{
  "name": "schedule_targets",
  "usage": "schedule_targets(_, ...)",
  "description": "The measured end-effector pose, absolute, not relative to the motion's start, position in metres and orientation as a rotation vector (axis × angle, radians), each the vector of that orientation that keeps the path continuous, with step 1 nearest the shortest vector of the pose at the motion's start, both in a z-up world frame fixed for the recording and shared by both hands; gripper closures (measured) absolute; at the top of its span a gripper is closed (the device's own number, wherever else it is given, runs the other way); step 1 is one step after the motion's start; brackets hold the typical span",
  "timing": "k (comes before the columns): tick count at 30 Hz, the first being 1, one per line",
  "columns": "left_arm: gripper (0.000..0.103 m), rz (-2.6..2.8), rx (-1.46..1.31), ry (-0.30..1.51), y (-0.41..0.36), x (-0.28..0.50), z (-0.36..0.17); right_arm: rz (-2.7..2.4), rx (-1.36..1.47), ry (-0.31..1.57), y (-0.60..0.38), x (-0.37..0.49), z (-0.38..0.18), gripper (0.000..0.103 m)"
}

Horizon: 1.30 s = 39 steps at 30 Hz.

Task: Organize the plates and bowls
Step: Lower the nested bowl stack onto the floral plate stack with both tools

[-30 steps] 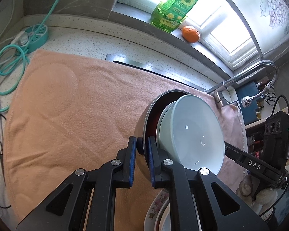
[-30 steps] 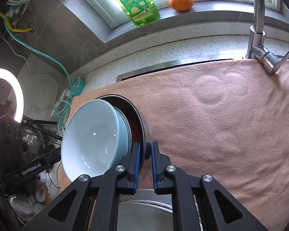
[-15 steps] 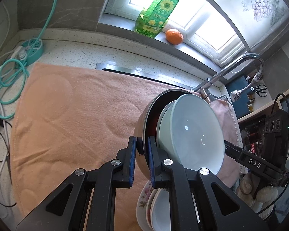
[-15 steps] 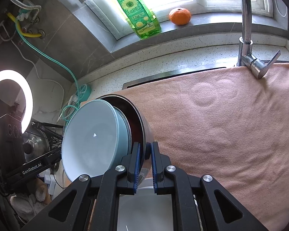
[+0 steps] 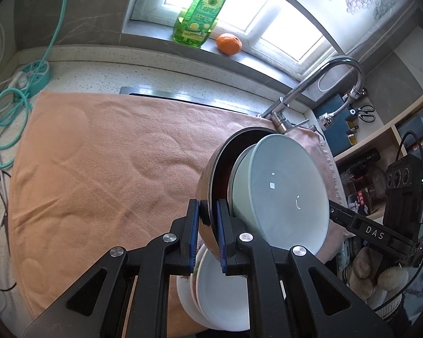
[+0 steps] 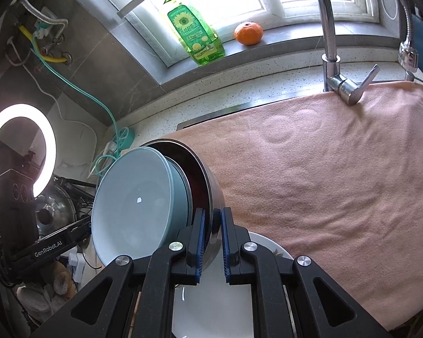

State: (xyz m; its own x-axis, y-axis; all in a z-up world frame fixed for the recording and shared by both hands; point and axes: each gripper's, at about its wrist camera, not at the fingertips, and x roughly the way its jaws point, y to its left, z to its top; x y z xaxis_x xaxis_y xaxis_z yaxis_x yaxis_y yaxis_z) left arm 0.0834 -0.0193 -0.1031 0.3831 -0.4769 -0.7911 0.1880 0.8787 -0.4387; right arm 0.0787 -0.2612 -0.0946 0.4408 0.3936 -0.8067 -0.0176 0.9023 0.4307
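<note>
White plates (image 5: pixel 220 295) lie stacked at the near edge of the peach towel (image 5: pixel 104 169), directly below the lifted load. Above them, the left gripper (image 5: pixel 207 225) and right gripper (image 6: pixel 212 239) each pinch opposite rims of a steel bowl (image 5: pixel 208 197) with a pale blue bowl (image 5: pixel 279 194) nested inside, equally close. Farther off, open towel stretches toward the faucet (image 6: pixel 332 56), so setting down means going straight down or forward.

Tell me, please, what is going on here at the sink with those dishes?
A person holds a stack of two bowls in the air with both tongs. The left tongs and right tongs each clamp the rim of the dark steel-rimmed outer bowl, which carries the pale blue ceramic bowl, above the white plates on the peach towel.
</note>
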Motion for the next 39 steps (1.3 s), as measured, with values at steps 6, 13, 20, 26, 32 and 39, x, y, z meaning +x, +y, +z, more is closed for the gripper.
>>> schedule_targets(6,0.093,-0.477,-0.284,1.116,-0.031,0.071,-0.104,0.23,0.403,1.082,-0.276,0.058,-0.091,0.093)
schedule_targets(13,0.093,-0.515,-0.257,1.141,-0.041,0.06,-0.11,0.193,0.424,1.077,-0.286,0.033,-0.092,0.093)
schedule_targets(20,0.093,-0.541,-0.245,1.166,-0.047,0.052,-0.115,0.163,0.434,1.086,-0.292,0.015,-0.095,0.093)
schedule_targets(26,0.093,-0.553,-0.228,1.186,-0.052,0.043,-0.12,0.147,0.441,1.111,-0.293,0.002,-0.104,0.093)
schedule_targets(32,0.093,-0.564,-0.217,1.202,-0.054,0.036,-0.124,0.137,0.45,1.127,-0.296,-0.009,-0.109,0.093)
schedule_targets(39,0.093,-0.566,-0.209,1.211,-0.055,0.033,-0.128,0.128,0.456,1.153,-0.296,-0.015,-0.119,0.093)
